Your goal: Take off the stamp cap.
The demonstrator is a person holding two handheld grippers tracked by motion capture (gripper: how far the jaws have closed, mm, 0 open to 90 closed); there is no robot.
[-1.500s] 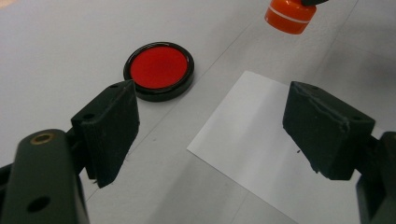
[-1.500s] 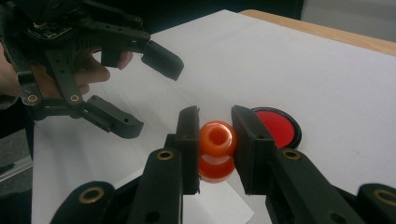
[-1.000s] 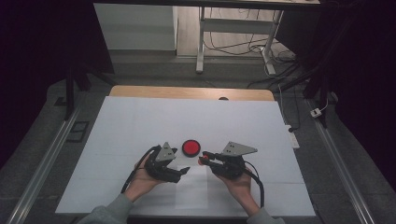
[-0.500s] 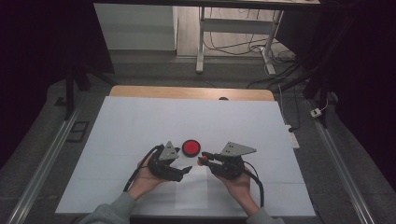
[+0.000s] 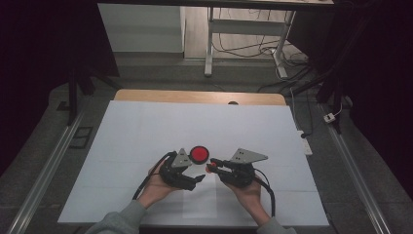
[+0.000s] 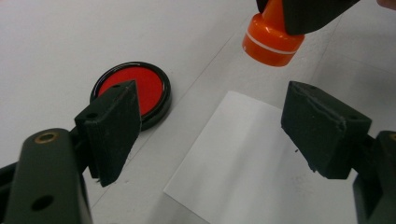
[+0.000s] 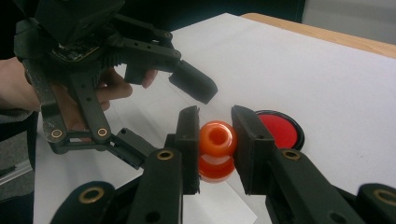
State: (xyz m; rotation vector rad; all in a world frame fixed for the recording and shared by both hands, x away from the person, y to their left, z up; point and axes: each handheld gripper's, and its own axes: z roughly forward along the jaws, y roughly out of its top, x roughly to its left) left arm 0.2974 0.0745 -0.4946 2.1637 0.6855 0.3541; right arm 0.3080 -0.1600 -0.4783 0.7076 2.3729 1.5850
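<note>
— So, where's the orange stamp (image 7: 215, 150)?

— Low center of the right gripper view, pinched between the right gripper's (image 7: 215, 140) 2 jaws.

— And the left gripper (image 6: 212, 126)?

— Jaws spread wide, nothing between them, above a white sheet (image 6: 247, 163). A red ink pad (image 6: 135, 88) lies at left center.

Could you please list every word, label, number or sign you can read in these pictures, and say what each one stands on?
None: no readable text stands anywhere.
The orange stamp in the right gripper bears no print, just a pale ring around its base.
The red ink pad shows no print.
The white sheet in front of the left gripper is blank.
</note>
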